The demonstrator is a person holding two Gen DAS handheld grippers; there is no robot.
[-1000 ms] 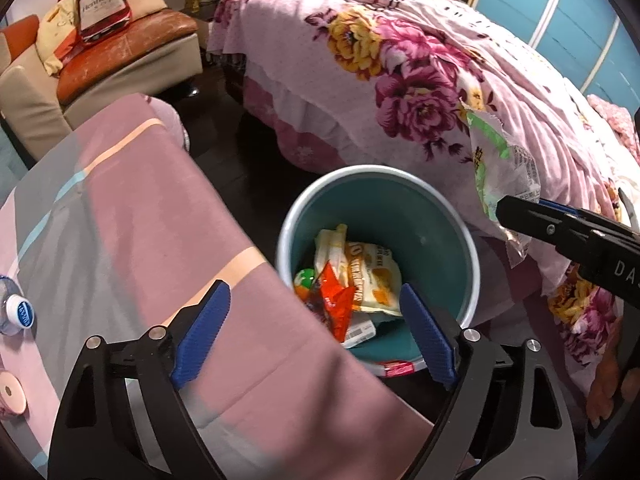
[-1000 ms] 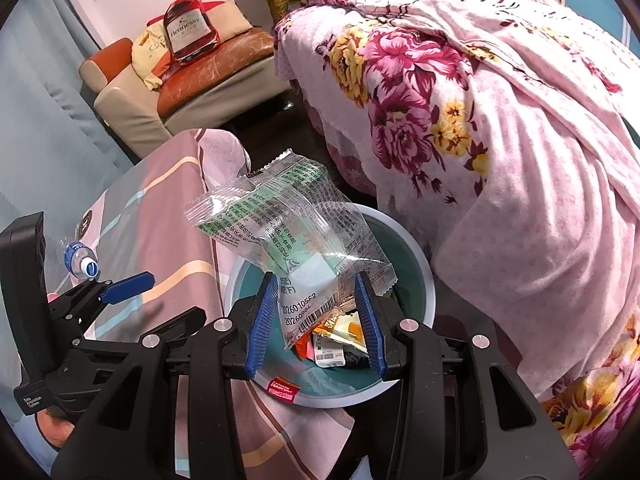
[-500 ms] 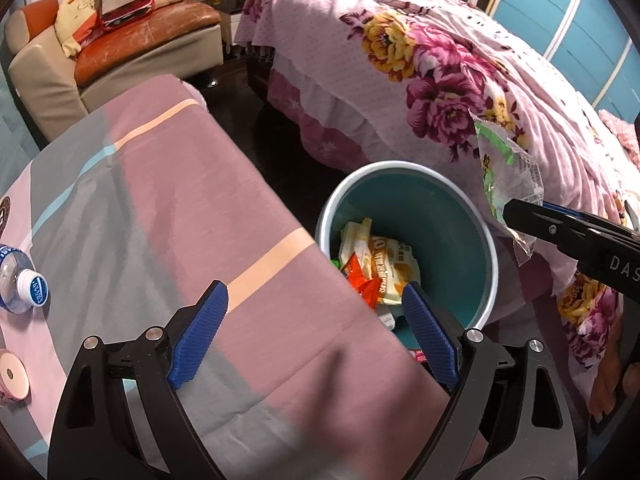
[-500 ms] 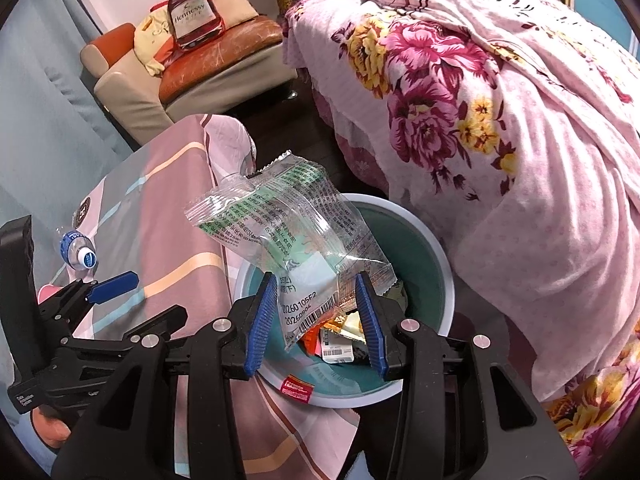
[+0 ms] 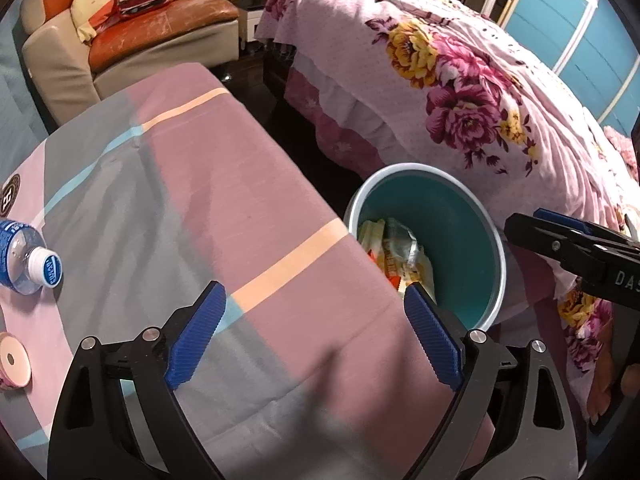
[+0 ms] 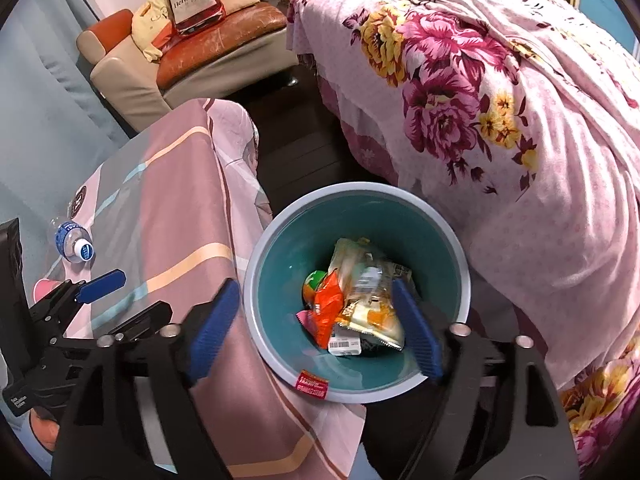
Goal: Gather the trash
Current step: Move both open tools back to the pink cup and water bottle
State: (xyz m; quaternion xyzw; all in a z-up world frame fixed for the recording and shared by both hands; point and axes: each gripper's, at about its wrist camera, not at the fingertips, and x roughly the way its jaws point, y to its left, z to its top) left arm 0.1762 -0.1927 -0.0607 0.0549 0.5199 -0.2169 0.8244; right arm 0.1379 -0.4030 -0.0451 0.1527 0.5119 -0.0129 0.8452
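Observation:
A teal bin (image 6: 280, 240) stands on the floor between the table and the bed. It holds several wrappers, orange, yellow and clear. My right gripper (image 6: 316, 322) hangs right above the bin, its jaws opening, and no pad touches anything. The clear green-printed wrapper (image 6: 366, 276) lies loose, blurred, on top of the trash pile below. In the left wrist view that wrapper (image 5: 404, 242) shows inside the bin (image 5: 444, 208). My left gripper (image 5: 314, 334) is open and empty over the striped tablecloth (image 5: 192, 184). The right gripper (image 5: 560, 240) reaches in from the right.
A water bottle (image 5: 28, 264) lies on its side at the table's left edge, with a tape roll (image 5: 12, 360) near it. A bed with a floral pink cover (image 6: 500, 120) crowds the bin's right side. A sofa (image 6: 192, 52) stands at the back.
The right gripper's jaws have spread and the clear wrapper has dropped from them into the bin. The left gripper has slid left over the table, away from the bin.

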